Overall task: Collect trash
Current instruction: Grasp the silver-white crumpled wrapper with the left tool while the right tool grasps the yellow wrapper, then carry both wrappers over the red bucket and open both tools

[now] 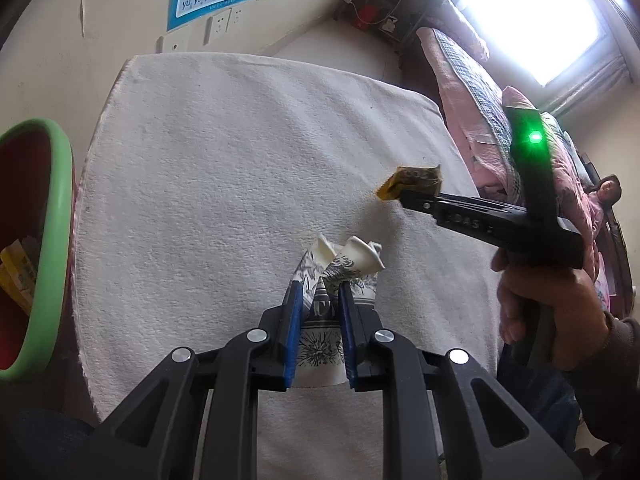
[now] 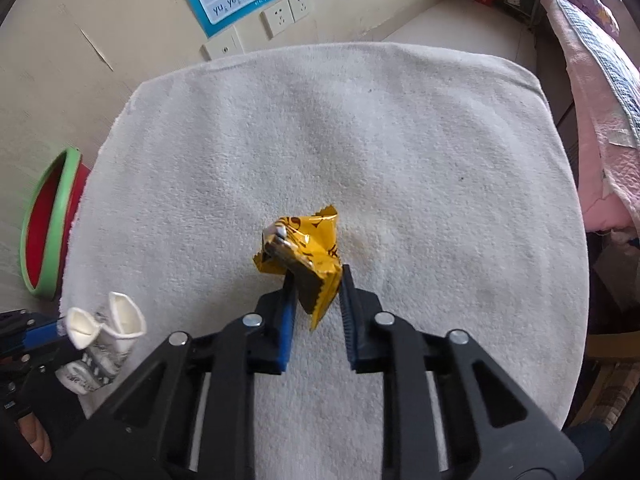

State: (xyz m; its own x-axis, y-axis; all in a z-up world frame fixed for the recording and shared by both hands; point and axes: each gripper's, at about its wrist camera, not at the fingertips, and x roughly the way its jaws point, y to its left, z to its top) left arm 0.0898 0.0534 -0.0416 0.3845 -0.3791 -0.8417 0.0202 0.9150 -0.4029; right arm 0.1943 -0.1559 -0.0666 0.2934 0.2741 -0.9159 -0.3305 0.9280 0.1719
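Observation:
A crushed paper cup [image 1: 348,260] with a dark leaf print is pinched between the blue pads of my left gripper [image 1: 320,292], which is shut on it above the white towel-covered table [image 1: 240,160]. The right wrist view shows the same cup [image 2: 104,332] at the lower left, with the left gripper [image 2: 60,344] on it. My right gripper [image 2: 319,280] is shut on a crumpled yellow wrapper [image 2: 308,240] over the middle of the table [image 2: 400,160]. From the left wrist view the wrapper [image 1: 412,180] sticks out of the right gripper [image 1: 404,196] at the table's right side.
A red bin with a green rim [image 1: 60,220] stands off the table's left edge with yellow wrappers inside; the bin [image 2: 52,232] also shows in the right wrist view. A bed with a pink quilt [image 1: 480,92] runs along the right. A hand [image 1: 532,304] grips the right gripper's handle.

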